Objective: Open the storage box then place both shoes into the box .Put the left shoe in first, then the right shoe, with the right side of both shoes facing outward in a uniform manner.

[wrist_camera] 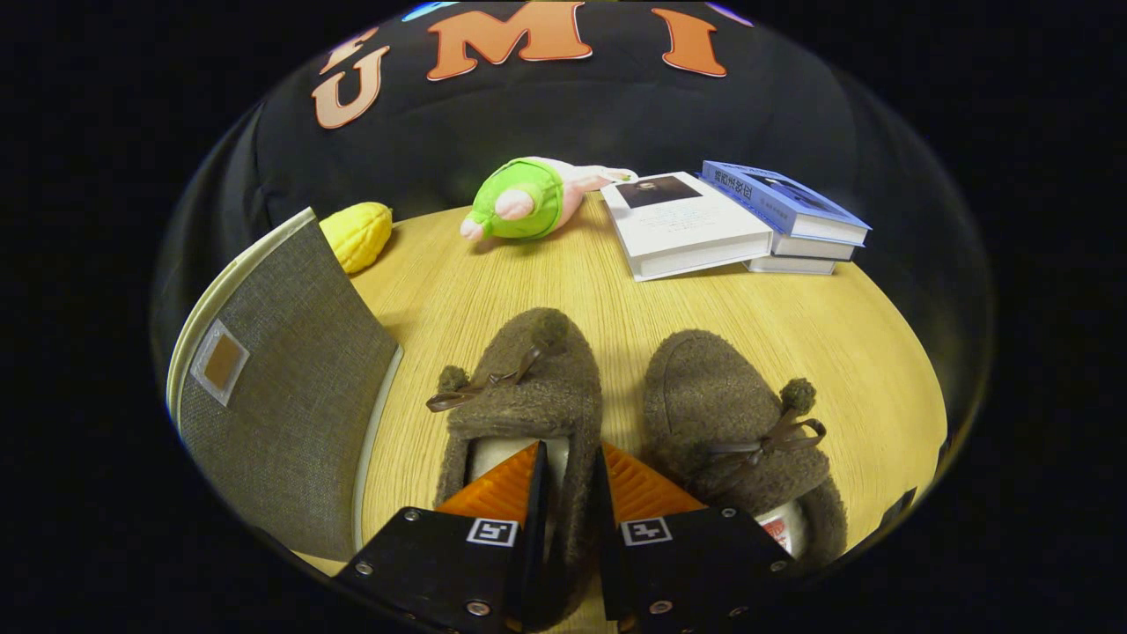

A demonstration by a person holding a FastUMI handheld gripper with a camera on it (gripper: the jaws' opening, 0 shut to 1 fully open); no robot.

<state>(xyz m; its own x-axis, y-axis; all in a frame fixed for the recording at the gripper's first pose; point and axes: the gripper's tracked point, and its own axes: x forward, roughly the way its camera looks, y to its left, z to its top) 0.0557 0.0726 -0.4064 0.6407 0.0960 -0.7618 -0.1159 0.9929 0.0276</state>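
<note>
Storage box [282, 387] stands at the far left on the wooden table [845, 335], its grey fabric flap tilted up and leaning away from the shoes, a small tan patch on its face. Beyond its far corner lies a yellow, ridged fruit-like toy [357, 234]. Next comes the left shoe [528, 387], a brown fuzzy slipper with a bow and pom-pom, toe pointing away from me. My gripper [570, 480] is pinching this shoe's right side wall near the heel: one orange finger [506, 489] sits inside the opening, the other on the outside, with the fuzzy wall squeezed in the narrow gap between them. Beyond the shoes a green and pink plush toy [524, 201] rests near the table's far edge. The right shoe [731, 414] lies just beside the left one, apart from my fingers. Farther back on the right, white and blue books [731, 220] are stacked.
</note>
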